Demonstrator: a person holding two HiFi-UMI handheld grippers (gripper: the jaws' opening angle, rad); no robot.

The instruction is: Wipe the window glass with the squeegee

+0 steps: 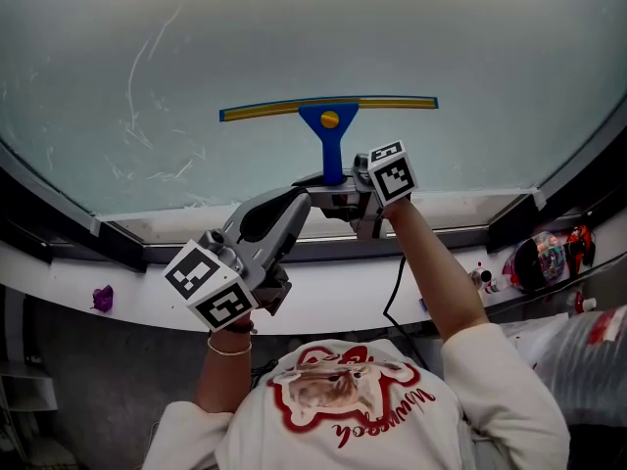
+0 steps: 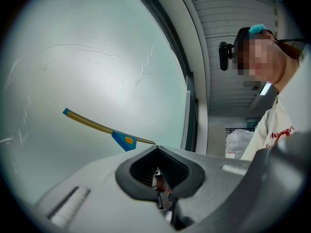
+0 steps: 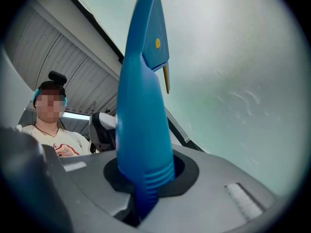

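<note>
Overhead, we see a wide pane of window glass (image 1: 294, 37), pale grey-green and frosted-looking, with thin curved streaks (image 1: 147, 67) and scratches on its left half. The squeegee (image 1: 330, 125) sits on the lower middle of the pane, its long yellowish blade lying level and, as far as we can tell, against the glass, with its blue handle pointing down toward the frame. The right hand-held gripper (image 1: 335, 180) is clamped on that handle, and in its own view the ribbed end of the handle (image 3: 143, 125) sinks into the dark recess between the jaws. The left hand-held gripper (image 1: 299, 200) hangs lower and to the left, just beside the right one and pointing up at the pane. Its jaws are together with nothing between them, and the blade (image 2: 97, 126) shows beyond its nose. Below the glass run a dark frame and a white sill (image 1: 323, 297). A small purple thing (image 1: 102, 298) lies on the sill at the left, and small bottles (image 1: 482, 278), a colourful round object (image 1: 549, 258) and a pale plastic bag (image 1: 588, 355) crowd the right. A black cable (image 1: 393, 287) hangs below the right arm. Both gripper views show a ribbed grey ceiling (image 3: 82, 67) behind the person.
</note>
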